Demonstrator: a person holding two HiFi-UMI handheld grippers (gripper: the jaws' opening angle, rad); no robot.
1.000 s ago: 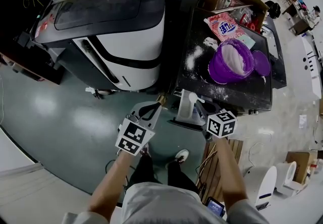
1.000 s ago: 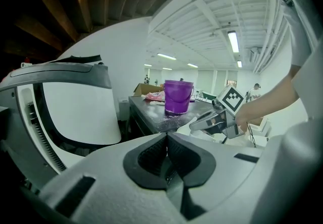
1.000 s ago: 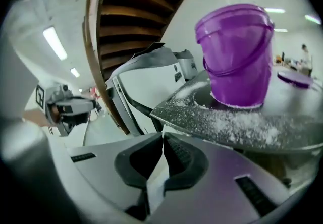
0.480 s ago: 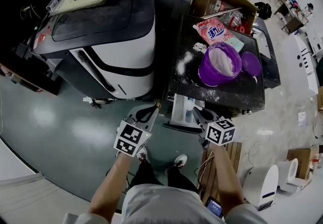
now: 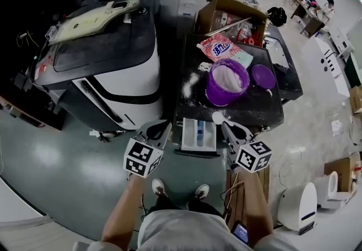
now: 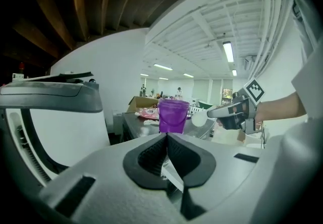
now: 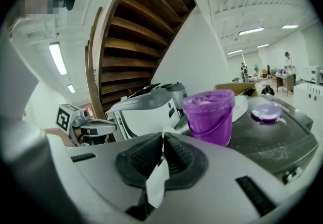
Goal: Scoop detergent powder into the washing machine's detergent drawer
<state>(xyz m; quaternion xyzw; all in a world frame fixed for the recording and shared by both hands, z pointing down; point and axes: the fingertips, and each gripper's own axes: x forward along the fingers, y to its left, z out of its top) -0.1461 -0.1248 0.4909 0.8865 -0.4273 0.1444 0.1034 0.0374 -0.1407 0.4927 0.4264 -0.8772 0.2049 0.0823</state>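
Observation:
The detergent drawer [image 5: 199,134] stands pulled out of the front of the dark-topped washing machine [image 5: 192,105], with a blue insert inside. On the top sits a purple bucket [image 5: 228,81] [image 6: 173,115] [image 7: 209,114] full of white powder. My right gripper [image 5: 229,128] [image 7: 163,140] is shut on a white scoop [image 5: 218,117] [image 6: 198,119], whose bowl hangs just right of the drawer at the top's front edge. My left gripper [image 5: 160,129] [image 6: 166,137] is shut, left of the drawer and apart from it.
A purple lid [image 5: 263,76] [image 7: 266,112] lies right of the bucket. A pink detergent bag [image 5: 220,47] and an open cardboard box [image 5: 232,15] are behind it, and spilled powder [image 5: 189,85] dusts the top. A large white and black machine [image 5: 113,69] stands close on the left.
The scoop in my right gripper has moved from over the drawer to just right of it. The head view has shifted, so the machine sits lower and further left. The left gripper barely moved.

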